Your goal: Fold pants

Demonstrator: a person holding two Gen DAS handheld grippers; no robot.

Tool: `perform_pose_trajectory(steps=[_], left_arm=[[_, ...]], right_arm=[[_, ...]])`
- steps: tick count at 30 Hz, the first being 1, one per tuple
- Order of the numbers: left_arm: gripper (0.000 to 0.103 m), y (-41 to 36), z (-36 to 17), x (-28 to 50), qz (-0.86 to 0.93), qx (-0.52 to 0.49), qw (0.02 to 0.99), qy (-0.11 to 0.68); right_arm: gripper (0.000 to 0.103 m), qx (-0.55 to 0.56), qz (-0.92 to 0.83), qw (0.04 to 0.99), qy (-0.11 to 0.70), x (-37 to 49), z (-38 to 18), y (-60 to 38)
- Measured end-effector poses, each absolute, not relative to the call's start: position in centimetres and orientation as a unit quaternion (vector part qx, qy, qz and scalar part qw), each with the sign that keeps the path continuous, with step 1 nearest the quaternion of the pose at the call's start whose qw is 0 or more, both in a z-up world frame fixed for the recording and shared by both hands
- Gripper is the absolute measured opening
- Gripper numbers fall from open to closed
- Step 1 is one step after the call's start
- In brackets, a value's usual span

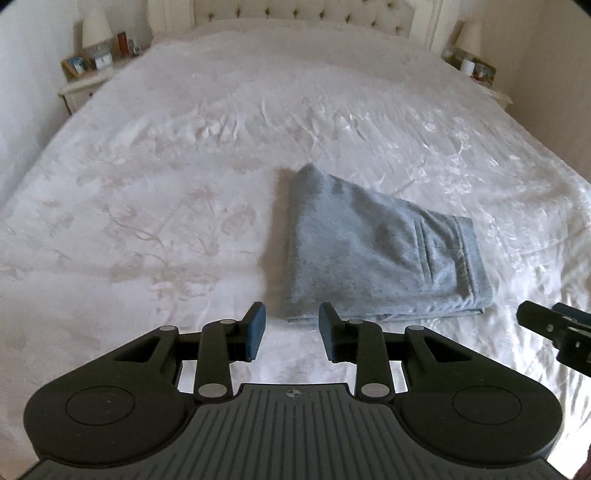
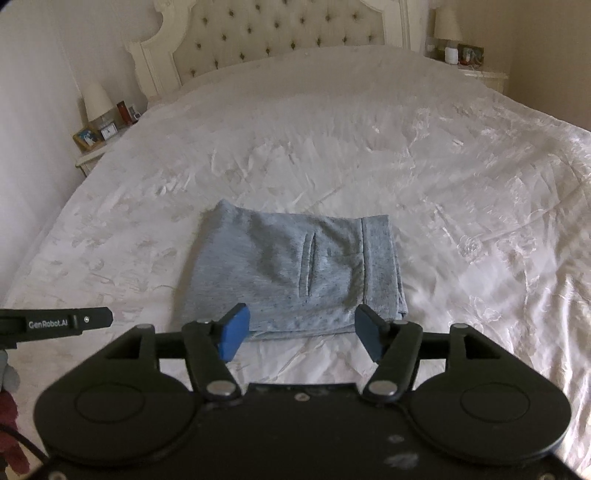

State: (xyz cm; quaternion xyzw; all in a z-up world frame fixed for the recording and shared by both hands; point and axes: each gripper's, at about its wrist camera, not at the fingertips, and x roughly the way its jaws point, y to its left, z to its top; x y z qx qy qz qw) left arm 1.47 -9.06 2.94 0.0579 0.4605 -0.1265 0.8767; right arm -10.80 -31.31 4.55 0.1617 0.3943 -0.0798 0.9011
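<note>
- A white bedspread (image 2: 443, 166) covers the bed; the tufted headboard (image 2: 277, 33) is cut off at the top.
- Folded grey pants (image 2: 291, 273) lie mid-bed; lower layers hidden.
- The left gripper (image 1: 291, 330) and right gripper (image 2: 301, 334) hover with fingers apart, holding nothing.

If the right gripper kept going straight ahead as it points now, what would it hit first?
Most likely the folded grey pants: they lie directly ahead of the open right gripper, near edge between its fingers. Depth is uncertain.
</note>
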Motion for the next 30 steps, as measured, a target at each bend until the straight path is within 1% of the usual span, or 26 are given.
perform_pose_trajectory(steps=[4,9,21,30], left_arm=[[0.031,-9.0,3.5,1.0,-0.121,0.062,0.876,0.464],[0.031,-8.4,3.9,0.5,-0.127,0.049,0.876,0.463],[0.031,-9.0,5.1,-1.3,-0.106,0.127,0.894,0.416],[0.031,-7.9,4.8,-0.7,-0.130,0.090,0.879,0.450]], right_arm=[[0.071,0.163,-0.079,0.903,0.389,-11.7,5.5,-30.6],[0.073,0.163,-0.081,0.907,0.380,-12.8,6.7,-29.7],[0.075,0.169,-0.085,0.909,0.370,-13.6,7.8,-28.5],[0.076,0.168,-0.083,0.910,0.371,-13.3,7.9,-28.3]])
